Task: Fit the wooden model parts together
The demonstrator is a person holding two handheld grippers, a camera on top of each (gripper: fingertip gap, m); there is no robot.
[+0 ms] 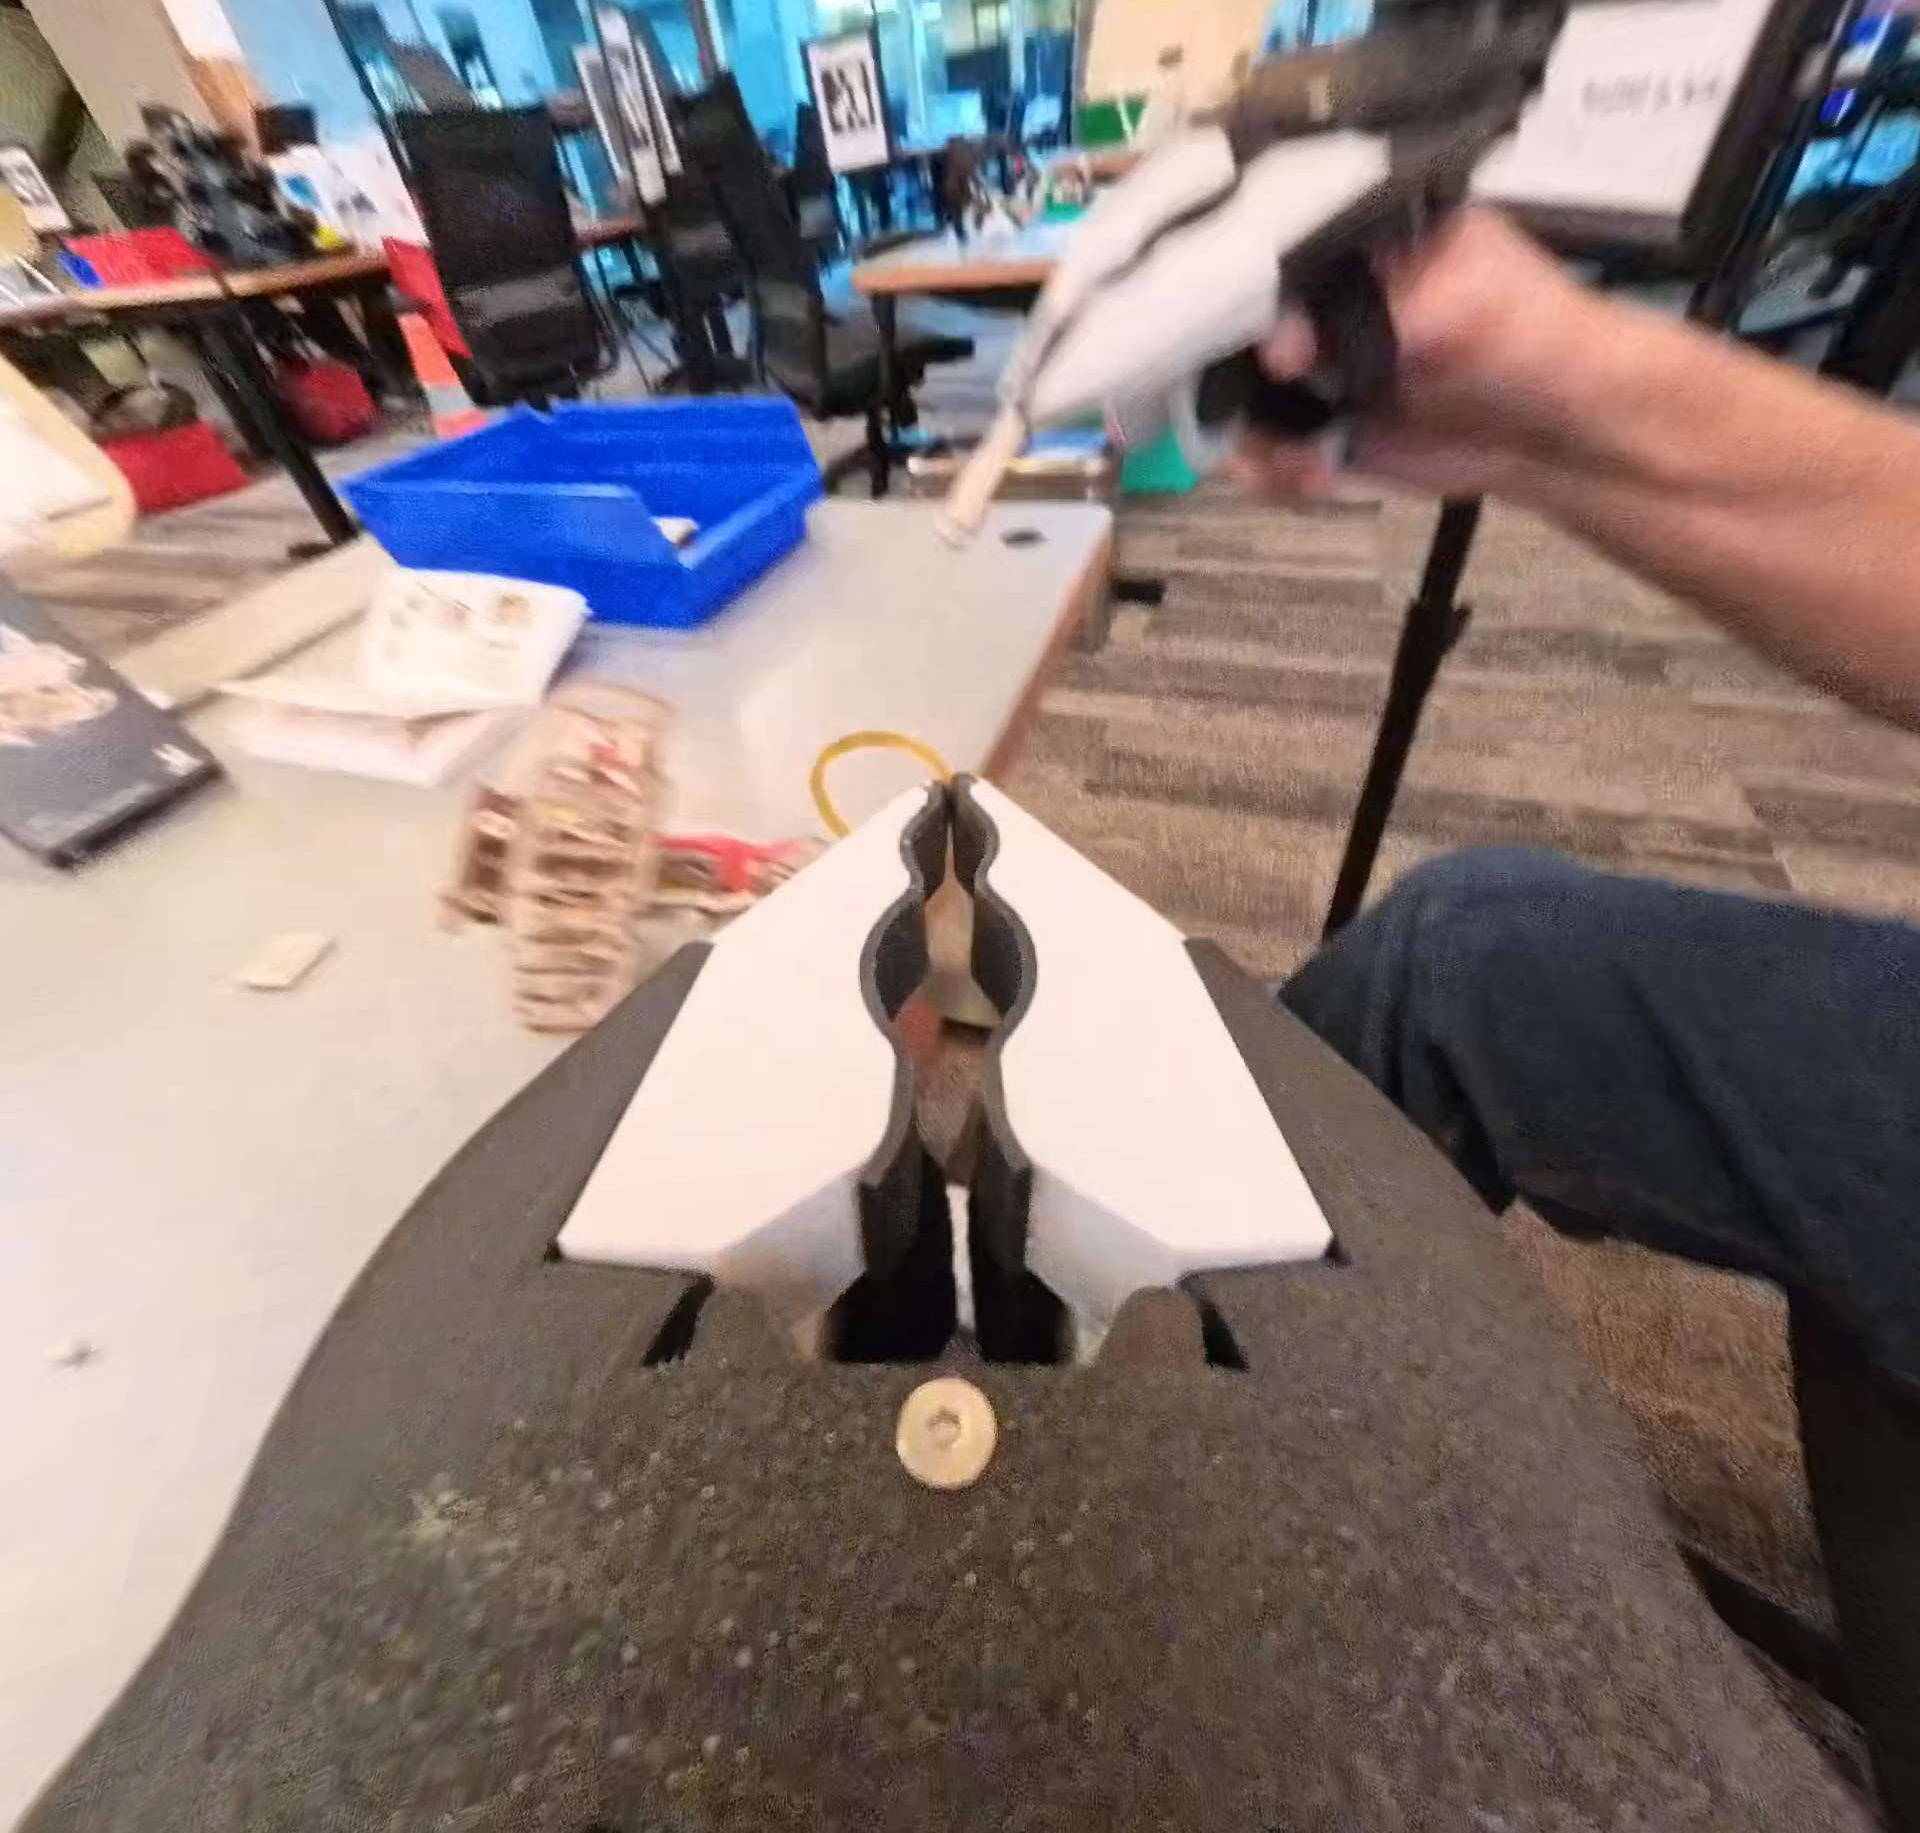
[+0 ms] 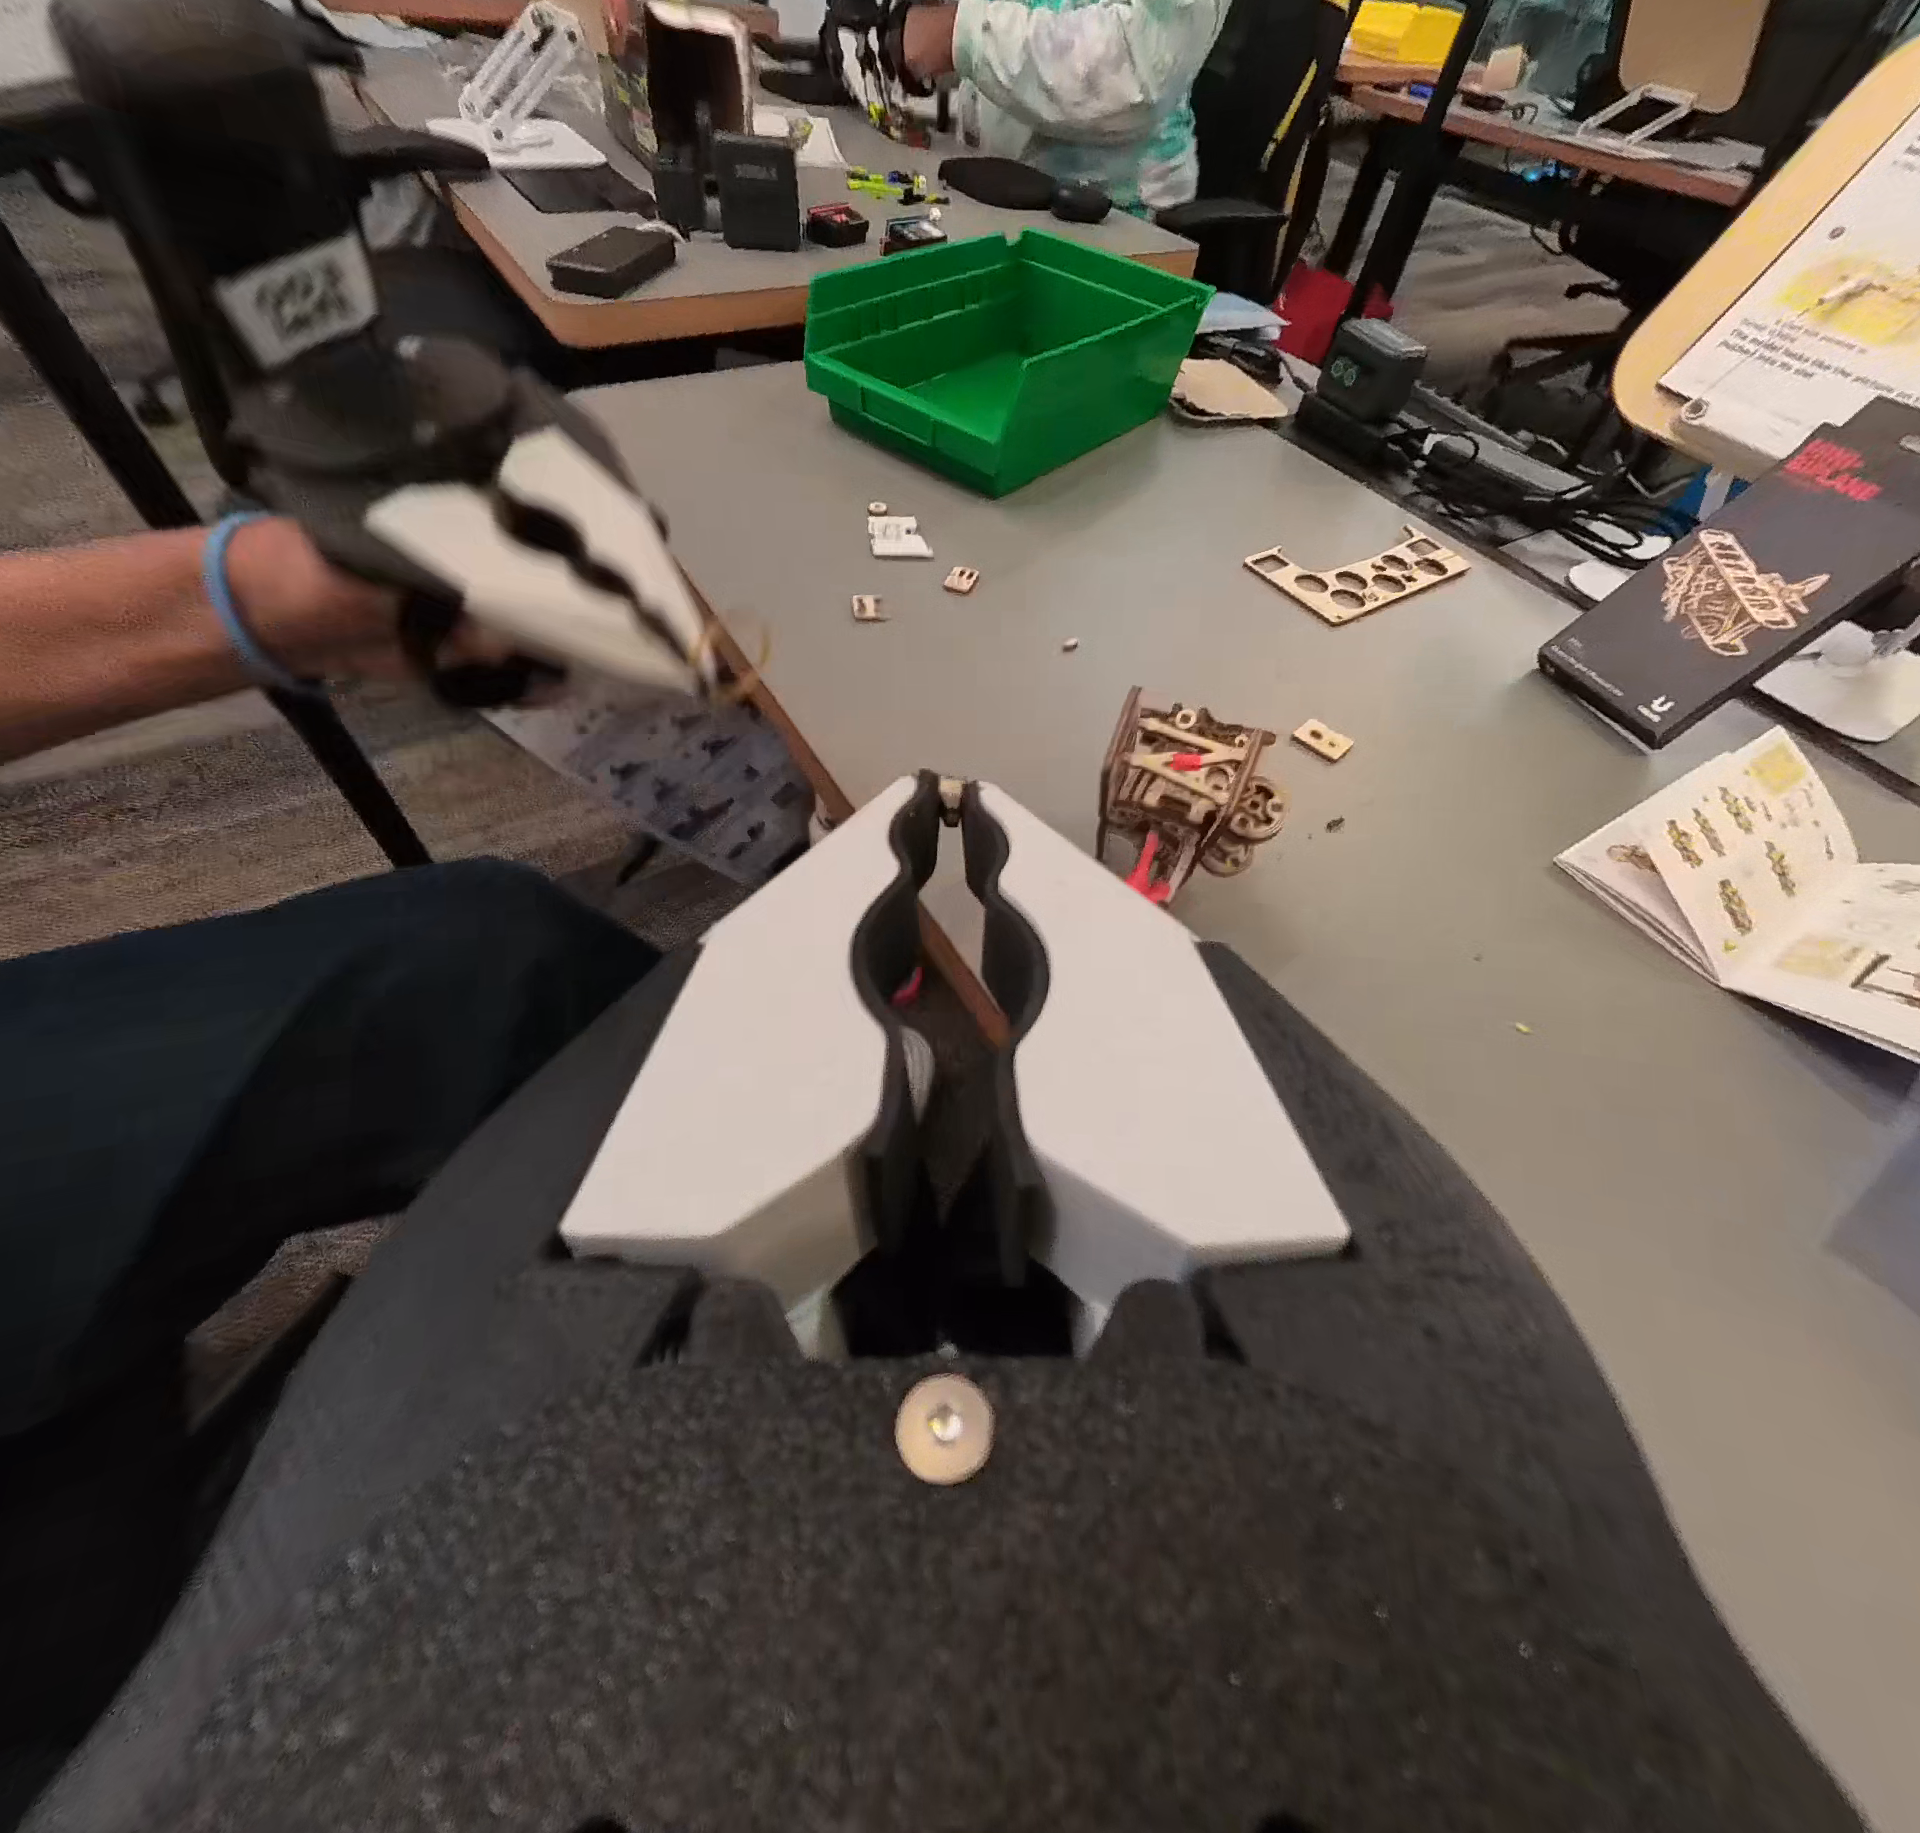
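Note:
The part-built wooden model [image 2: 1195, 786] with red bits stands on the grey table [image 2: 1403, 1004]; it also shows in the left wrist view [image 1: 582, 848]. My left gripper [image 1: 951, 788] is shut on a yellow rubber band [image 1: 868, 749] and is held above the table's edge, apart from the model. It shows in the right wrist view [image 2: 698, 680] at the left. My right gripper [image 2: 948, 791] is shut on a pale wooden strip [image 2: 950, 804], seen end-on. In the left wrist view, blurred, it [image 1: 1013, 422] is raised, with the strip [image 1: 977, 484] pointing down.
A green bin [image 2: 997, 360], a punched wooden sheet [image 2: 1356, 573] and small loose parts [image 2: 899, 536] lie beyond the model. A black box [image 2: 1725, 599] and a booklet [image 2: 1766, 869] lie at the right. A blue bin [image 1: 592, 505] stands at the far end. A person's leg [image 2: 260, 1056] is beside the table edge. Some 11 cm of space lies between my two pairs of fingers.

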